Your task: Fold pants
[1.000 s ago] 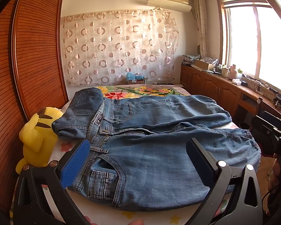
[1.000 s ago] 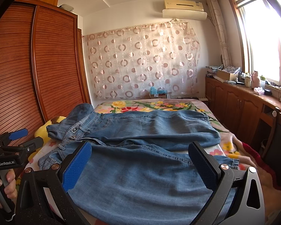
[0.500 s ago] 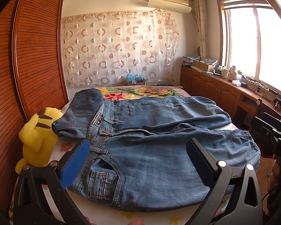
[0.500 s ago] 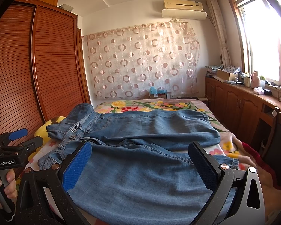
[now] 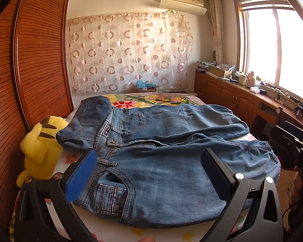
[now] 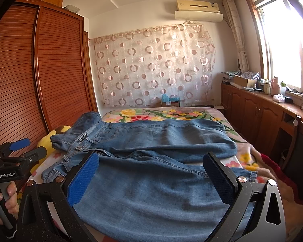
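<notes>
Nothing has shifted since the earlier frames: both grippers hover where they were, and the jeans (image 5: pixel 171 161) lie as before. Jeans are spread flat across the bed (image 5: pixel 151 100), waistband toward the yellow plush toy (image 5: pixel 40 147), legs running away from it, the far leg bunched behind the near one. Left gripper (image 5: pixel 149 173) sits over the front pocket end nearest the toy, fingers (image 5: pixel 80 175) spread wide, holding nothing. Right gripper (image 6: pixel 151 181) sits over the near leg, farther from the toy, fingers (image 6: pixel 82 181) likewise wide and holding nothing.
</notes>
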### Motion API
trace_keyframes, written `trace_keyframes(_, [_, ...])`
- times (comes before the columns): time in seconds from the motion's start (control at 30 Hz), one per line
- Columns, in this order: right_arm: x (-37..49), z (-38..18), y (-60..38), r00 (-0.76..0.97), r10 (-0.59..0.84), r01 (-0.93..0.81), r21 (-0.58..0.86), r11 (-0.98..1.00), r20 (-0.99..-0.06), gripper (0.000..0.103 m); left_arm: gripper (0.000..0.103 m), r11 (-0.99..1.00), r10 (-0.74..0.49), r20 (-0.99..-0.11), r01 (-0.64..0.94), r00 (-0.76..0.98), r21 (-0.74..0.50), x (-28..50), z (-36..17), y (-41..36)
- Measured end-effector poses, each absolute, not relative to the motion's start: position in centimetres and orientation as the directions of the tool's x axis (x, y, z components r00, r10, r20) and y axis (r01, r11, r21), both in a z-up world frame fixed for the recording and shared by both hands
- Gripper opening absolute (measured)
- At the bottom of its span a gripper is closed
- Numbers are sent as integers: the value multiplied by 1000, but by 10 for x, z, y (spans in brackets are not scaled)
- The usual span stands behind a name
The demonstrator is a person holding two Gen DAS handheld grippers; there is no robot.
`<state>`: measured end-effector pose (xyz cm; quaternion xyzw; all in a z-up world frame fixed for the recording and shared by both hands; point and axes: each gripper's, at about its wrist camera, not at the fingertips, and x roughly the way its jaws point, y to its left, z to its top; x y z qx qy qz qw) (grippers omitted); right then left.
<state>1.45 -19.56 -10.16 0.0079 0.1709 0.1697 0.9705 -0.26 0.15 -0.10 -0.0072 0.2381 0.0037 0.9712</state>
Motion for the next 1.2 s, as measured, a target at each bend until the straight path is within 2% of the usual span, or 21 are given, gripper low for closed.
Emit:
trace_keyframes(0.3, [15, -102, -196, 881, 335, -331, 72, 941, -335, 103, 103, 1000, 2, -476, -9, 880, -12, 2, 0, 5])
trace_keyframes(0.9, [47, -124, -216, 838, 277, -296, 35, 955, -471, 103, 103, 999, 17, -575, -39, 818, -26, 25, -41, 26])
trace_keyframes(1.2, [56, -136, -212, 768, 268, -318, 17, 948, -581, 103, 103, 998, 24, -605, -52, 796, -28, 27, -61, 37])
